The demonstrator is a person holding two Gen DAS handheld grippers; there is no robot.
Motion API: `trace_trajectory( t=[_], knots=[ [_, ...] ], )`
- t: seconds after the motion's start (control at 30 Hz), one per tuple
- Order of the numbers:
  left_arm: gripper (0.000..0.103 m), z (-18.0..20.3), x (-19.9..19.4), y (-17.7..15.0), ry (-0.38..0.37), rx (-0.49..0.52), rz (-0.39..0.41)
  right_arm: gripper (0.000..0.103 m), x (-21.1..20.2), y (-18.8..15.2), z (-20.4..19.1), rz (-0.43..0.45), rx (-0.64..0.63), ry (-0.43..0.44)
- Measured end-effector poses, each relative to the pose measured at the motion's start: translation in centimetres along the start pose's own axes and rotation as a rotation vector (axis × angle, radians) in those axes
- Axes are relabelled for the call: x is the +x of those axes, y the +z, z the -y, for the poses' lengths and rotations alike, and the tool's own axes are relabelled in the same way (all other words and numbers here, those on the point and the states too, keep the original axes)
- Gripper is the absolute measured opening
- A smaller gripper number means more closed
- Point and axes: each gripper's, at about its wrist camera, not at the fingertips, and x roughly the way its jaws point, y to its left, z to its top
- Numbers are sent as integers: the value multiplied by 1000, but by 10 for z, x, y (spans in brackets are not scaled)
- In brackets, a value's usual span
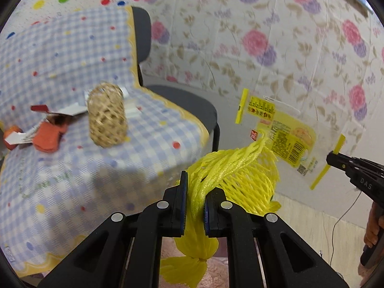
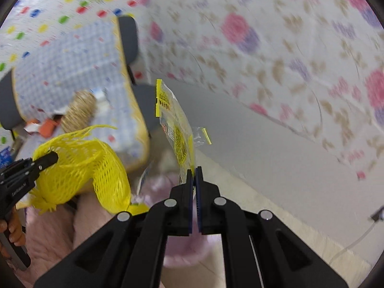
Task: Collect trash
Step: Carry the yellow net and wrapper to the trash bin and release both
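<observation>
Two claw-mounted views, shared covered chair [image 1: 72, 72].

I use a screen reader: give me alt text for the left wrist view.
The left gripper is shut on a yellow foam net, held in the air. Behind stands a chair under a checked cloth with a woven basket and torn packaging.

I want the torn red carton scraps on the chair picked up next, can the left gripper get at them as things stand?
Probably not yet. The left gripper is shut on the yellow foam net, so it has no free jaws. The red carton scraps lie exposed on the checked cloth beside the wicker basket.
</observation>
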Motion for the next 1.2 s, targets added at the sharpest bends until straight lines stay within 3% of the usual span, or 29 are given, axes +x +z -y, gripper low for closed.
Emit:
trace_trajectory(
  t=[0.3, 0.37, 0.43, 0.47, 0.5, 0.53, 0.57, 0.63, 0.87, 1.0, 1.2],
  knots=[
    [16, 26, 53, -15, -30, 37, -171, 4, 60, -37, -10, -220, -15, 41],
    [32, 28, 67, -17, -44, 42, -220, 4, 69, -39, -14, -244, -16, 60],
    [60, 31, 74, -19, -69, 43, -240, 6, 80, -41, -17, -258, -17, 74],
    [65, 32, 75, -20, -72, 45, -241, 10, 86, -42, -17, -266, -14, 78],
    [65, 32, 74, -20, -77, 48, -238, 23, 90, -42, -18, -275, -7, 83],
    [66, 32, 75, -19, -86, 52, -235, 39, 93, -43, -19, -278, 4, 95],
    [66, 31, 72, -19, -92, 53, -230, 42, 94, -43, -20, -277, 4, 99],
    [74, 23, 63, -16, -83, 46, -205, 42, 93, -40, -21, -268, -4, 97],
    [72, 4, 34, -4, -99, 9, -129, 42, 91, -21, -25, -221, -3, 113],
    [68, 20, 46, -3, -184, 31, -168, 42, 82, -7, -23, -173, -1, 89],
    [84, 44, 77, 0, -215, 57, -293, 46, 65, 0, 5, -126, 59, 28]
  ],
)
